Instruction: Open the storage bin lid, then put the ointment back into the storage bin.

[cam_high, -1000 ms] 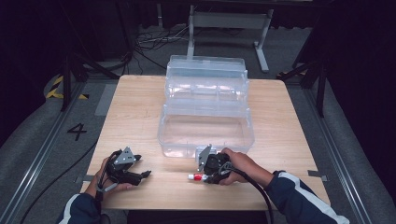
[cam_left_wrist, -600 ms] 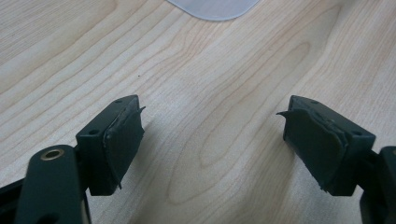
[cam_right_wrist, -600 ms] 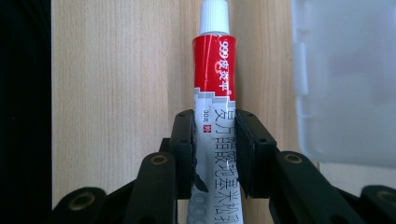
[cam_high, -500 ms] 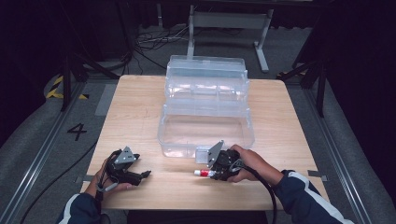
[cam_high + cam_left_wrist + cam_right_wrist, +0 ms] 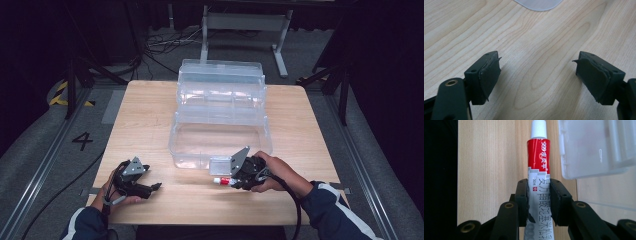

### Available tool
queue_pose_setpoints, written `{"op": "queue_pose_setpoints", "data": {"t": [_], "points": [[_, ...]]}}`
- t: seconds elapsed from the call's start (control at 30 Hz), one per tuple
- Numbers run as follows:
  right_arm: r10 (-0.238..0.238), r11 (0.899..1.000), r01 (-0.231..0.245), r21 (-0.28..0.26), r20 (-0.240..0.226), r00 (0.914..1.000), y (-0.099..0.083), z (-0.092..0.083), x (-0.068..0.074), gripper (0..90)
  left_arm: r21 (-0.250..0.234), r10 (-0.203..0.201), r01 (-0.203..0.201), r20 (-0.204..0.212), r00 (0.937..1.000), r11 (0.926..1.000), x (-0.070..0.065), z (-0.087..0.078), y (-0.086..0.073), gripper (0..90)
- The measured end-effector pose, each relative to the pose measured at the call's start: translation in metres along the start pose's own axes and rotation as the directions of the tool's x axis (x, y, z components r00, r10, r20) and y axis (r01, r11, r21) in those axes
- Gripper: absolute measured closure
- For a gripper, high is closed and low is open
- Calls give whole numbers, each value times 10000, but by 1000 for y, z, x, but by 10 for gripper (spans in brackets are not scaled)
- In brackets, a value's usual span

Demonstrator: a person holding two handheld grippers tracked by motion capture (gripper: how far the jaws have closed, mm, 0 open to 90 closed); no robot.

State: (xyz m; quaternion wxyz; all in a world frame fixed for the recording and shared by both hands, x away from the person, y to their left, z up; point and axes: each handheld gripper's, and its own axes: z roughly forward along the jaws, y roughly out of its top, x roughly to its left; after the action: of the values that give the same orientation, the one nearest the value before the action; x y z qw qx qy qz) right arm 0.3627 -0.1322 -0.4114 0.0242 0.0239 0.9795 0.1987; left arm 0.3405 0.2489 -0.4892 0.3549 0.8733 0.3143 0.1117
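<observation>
A red and white tube [image 5: 538, 155] with a white cap sticks out from my right gripper [image 5: 539, 195], which is shut on its white lower part. In the high view that gripper [image 5: 231, 181] holds the tube [image 5: 221, 181] level, cap to the left, just above the table in front of the clear plastic box [image 5: 220, 125]. My left gripper [image 5: 152, 187] rests at the front left of the wooden table [image 5: 150, 115]. Its jaws have just been opening and stand wide apart [image 5: 537, 75] with nothing but bare wood between them.
The clear box stands open in tiers at the table's middle; its near wall [image 5: 596, 147] is right beside the tube. A rounded corner of the box [image 5: 539, 3] lies ahead of the left jaws. Cables and a metal stand [image 5: 240, 25] sit on the floor behind the table.
The right gripper has risen a little and shifted right with the tube in it, tilting its grey plate upward. The left hand has stayed where it was.
</observation>
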Motion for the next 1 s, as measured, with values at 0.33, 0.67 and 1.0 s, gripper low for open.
{"op": "queue_pose_setpoints", "data": {"t": [0.33,0.67,1.0], "points": [[91,9997,-87,-211,202,9998,-1,-11,1,704,5,9,-9,3,10000,10000,0,0,0,197],[0,9990,17,-441,390,9992,-2,-32,-1,704,20,101,-101,33,9999,9999,2,1,1,192],[-50,9975,121,-701,1003,9949,-1,-61,-3,704,34,39,-39,-44,10000,10000,1,0,1,192]]}}
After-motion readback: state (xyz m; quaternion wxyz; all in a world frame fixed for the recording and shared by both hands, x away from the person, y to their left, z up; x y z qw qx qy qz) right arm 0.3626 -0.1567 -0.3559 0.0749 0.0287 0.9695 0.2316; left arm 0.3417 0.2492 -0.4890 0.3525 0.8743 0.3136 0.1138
